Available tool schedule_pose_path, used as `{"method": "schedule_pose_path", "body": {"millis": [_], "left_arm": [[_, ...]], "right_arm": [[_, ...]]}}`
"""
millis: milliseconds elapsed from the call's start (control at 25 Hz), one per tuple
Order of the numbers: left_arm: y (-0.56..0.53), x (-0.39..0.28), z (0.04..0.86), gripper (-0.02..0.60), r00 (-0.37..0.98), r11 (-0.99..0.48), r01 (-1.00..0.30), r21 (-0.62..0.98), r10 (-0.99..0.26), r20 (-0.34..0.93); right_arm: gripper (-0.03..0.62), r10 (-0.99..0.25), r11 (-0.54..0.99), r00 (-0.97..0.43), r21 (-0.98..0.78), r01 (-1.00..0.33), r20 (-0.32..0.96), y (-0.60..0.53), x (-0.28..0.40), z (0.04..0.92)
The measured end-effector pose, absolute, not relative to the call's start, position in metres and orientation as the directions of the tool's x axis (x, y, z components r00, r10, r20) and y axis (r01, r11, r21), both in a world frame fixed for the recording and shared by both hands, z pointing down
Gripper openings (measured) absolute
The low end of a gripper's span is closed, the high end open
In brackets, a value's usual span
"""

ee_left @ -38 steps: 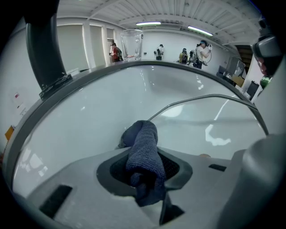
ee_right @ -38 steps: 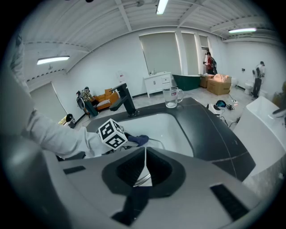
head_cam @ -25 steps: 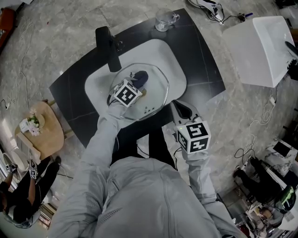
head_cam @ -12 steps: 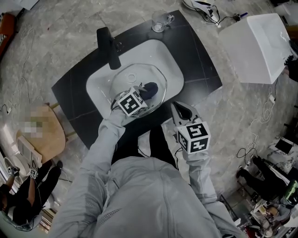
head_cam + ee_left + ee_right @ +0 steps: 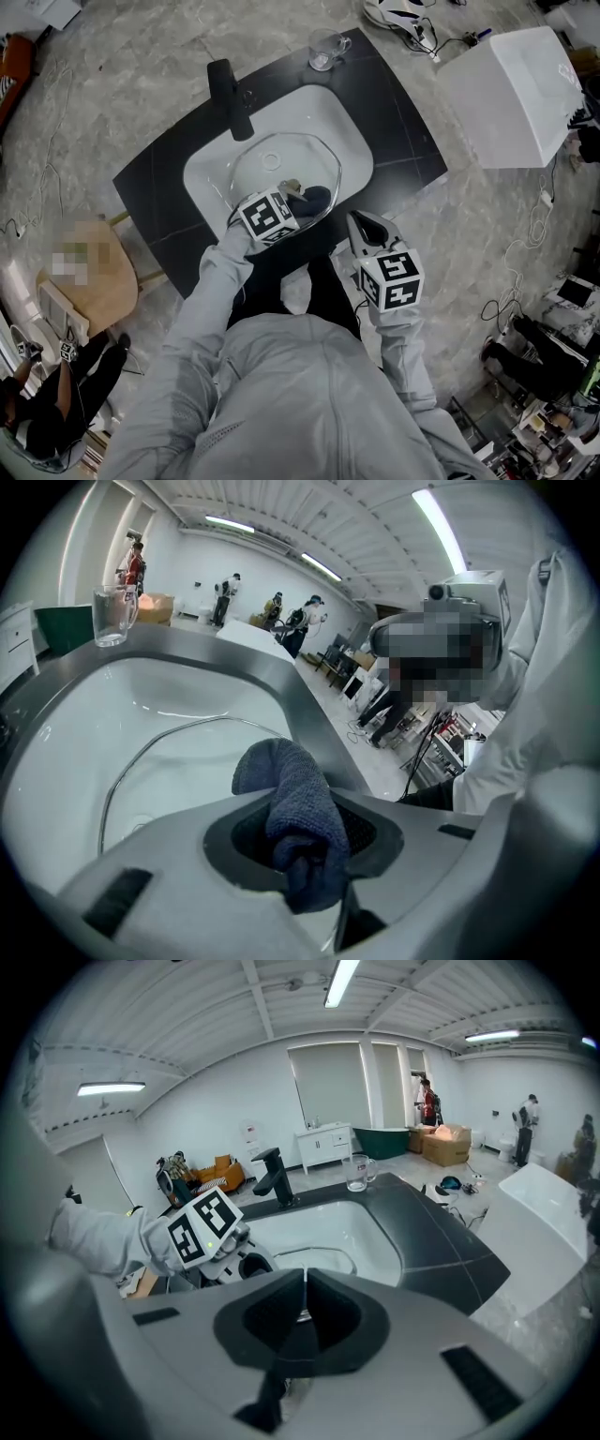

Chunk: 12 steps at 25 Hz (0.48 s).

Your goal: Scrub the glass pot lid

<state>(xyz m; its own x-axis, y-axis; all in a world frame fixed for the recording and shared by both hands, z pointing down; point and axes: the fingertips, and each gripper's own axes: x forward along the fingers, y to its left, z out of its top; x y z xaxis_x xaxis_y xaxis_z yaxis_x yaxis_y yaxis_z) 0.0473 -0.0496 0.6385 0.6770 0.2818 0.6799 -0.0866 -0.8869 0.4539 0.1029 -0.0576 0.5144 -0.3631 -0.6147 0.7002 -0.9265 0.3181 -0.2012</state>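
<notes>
Now: cloth at the lid, down in the sink

Holds a dark blue cloth [image 5: 295, 799] in the left gripper [image 5: 289, 206], with the fingers clenched tight on it. Lets a soft lump of the cloth poke out past the fingers. Hangs that cloth over the near side of the glass pot lid [image 5: 281, 164]. Cannot tell if the cloth is pressing on the glass.

Finds the lid lying down inside the white sink [image 5: 349, 131], which is set in the black tabletop [image 5: 403, 122].

Pinches the lid's thin rim with the right gripper [image 5: 361, 225], at the near right side, fingers shut on it.

Can see a black tap [image 5: 230, 98] at the back left of the sink. Can see a clear glass mug [image 5: 326, 47] standing on the far edge of the tabletop, well apart from the lid.
</notes>
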Motion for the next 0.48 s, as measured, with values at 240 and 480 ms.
{"method": "schedule_pose_path", "body": {"millis": [240,480], "left_arm": [[-0.041,0.034,0.634,0.114,0.689,-0.870,-0.075,0.488,0.309,0.656],[-0.042,0.016,0.646,0.114,0.666,-0.856,-0.106,0.506,0.317,0.675]], "right_arm": [[0.031,-0.615,0.325,-0.367,-0.200,-0.924,0.698,-0.061,0.088,0.514],[0.031,-0.608,0.336,-0.375,-0.202,-0.920,0.700,-0.066,0.076,0.517]]}}
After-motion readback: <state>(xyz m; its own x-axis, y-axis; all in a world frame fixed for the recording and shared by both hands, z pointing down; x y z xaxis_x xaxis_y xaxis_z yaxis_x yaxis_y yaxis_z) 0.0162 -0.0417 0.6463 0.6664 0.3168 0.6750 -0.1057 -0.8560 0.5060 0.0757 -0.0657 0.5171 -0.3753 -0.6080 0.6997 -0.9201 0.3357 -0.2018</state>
